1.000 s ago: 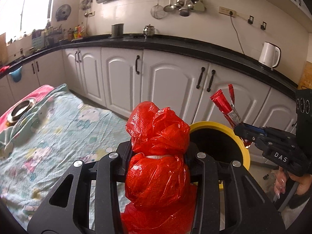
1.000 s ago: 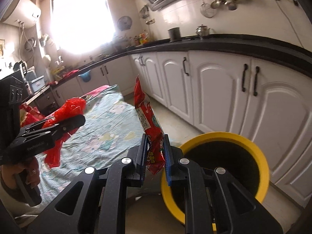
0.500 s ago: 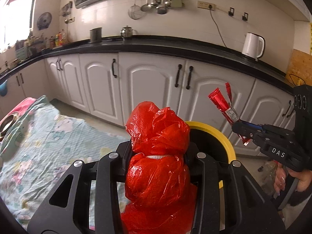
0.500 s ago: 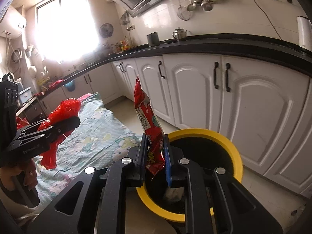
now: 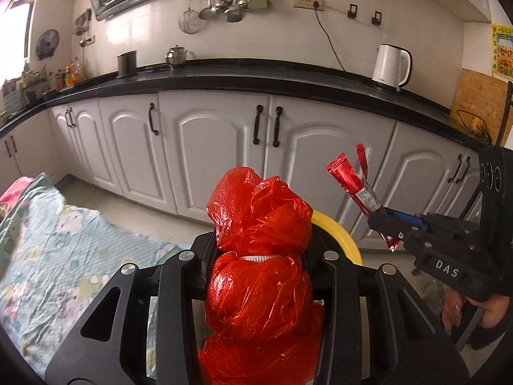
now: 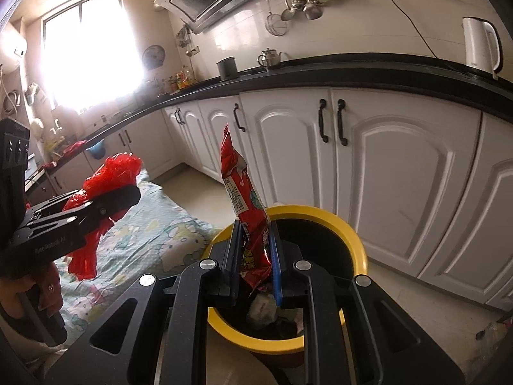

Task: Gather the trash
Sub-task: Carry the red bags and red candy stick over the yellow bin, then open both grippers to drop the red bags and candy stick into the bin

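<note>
From the left wrist, the left claw [image 5: 259,256] is clamped on a knotted red plastic bag [image 5: 259,272], held up in front of the yellow-rimmed bin [image 5: 340,234]. From the right wrist, the right claw [image 6: 256,256] pinches a red snack wrapper [image 6: 240,192] upright, directly over the bin's near rim [image 6: 288,346]

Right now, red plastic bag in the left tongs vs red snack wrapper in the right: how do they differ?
The red plastic bag is a bulky, crumpled, translucent wad; the red snack wrapper is a flat, narrow, printed strip. The bag fills the left tongs; the wrapper is pinched low in the right tongs and stands tall above them. Both are red, clamped, and near the yellow-rimmed bin.
</note>
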`<action>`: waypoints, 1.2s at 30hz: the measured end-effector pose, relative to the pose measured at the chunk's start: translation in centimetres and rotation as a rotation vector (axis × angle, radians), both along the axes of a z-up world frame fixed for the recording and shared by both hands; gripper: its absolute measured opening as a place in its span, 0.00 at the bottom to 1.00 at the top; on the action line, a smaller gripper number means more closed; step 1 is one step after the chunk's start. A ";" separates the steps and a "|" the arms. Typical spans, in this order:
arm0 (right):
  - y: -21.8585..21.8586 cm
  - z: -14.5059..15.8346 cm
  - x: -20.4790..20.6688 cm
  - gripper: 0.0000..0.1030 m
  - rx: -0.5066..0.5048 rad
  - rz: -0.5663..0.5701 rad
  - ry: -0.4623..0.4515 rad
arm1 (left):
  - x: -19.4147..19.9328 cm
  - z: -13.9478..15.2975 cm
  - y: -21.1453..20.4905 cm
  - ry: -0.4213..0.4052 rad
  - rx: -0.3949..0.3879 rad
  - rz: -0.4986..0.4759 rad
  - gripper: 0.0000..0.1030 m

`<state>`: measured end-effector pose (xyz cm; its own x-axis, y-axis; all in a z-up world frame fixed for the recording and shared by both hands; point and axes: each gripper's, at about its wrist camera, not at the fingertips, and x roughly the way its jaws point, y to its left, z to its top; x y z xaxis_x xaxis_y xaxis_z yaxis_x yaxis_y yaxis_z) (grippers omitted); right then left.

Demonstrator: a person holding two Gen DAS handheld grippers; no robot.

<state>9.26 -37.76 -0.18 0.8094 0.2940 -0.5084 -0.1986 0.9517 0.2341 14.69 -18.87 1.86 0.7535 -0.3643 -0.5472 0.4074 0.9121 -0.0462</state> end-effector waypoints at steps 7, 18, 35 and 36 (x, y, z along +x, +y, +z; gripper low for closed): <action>-1.1 -0.8 -0.6 0.15 0.006 -0.033 0.011 | 0.9 -0.6 -2.0 0.015 -0.001 -0.034 0.29; -2.4 -3.3 -0.3 0.15 0.015 -0.072 0.078 | 2.8 -3.3 -4.7 0.082 0.002 -0.085 0.29; -2.9 -7.2 2.3 0.15 0.018 -0.097 0.190 | 6.9 -7.2 -5.9 0.174 0.021 -0.092 0.30; -2.9 -7.3 2.4 0.15 0.018 -0.097 0.192 | 7.2 -7.5 -5.9 0.182 0.023 -0.091 0.30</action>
<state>11.67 -40.68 -7.52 0.7230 0.2297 -0.6515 -0.0560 0.9595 0.2762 21.89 -24.80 -5.62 0.6056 -0.4128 -0.6804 0.4754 0.8733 -0.1067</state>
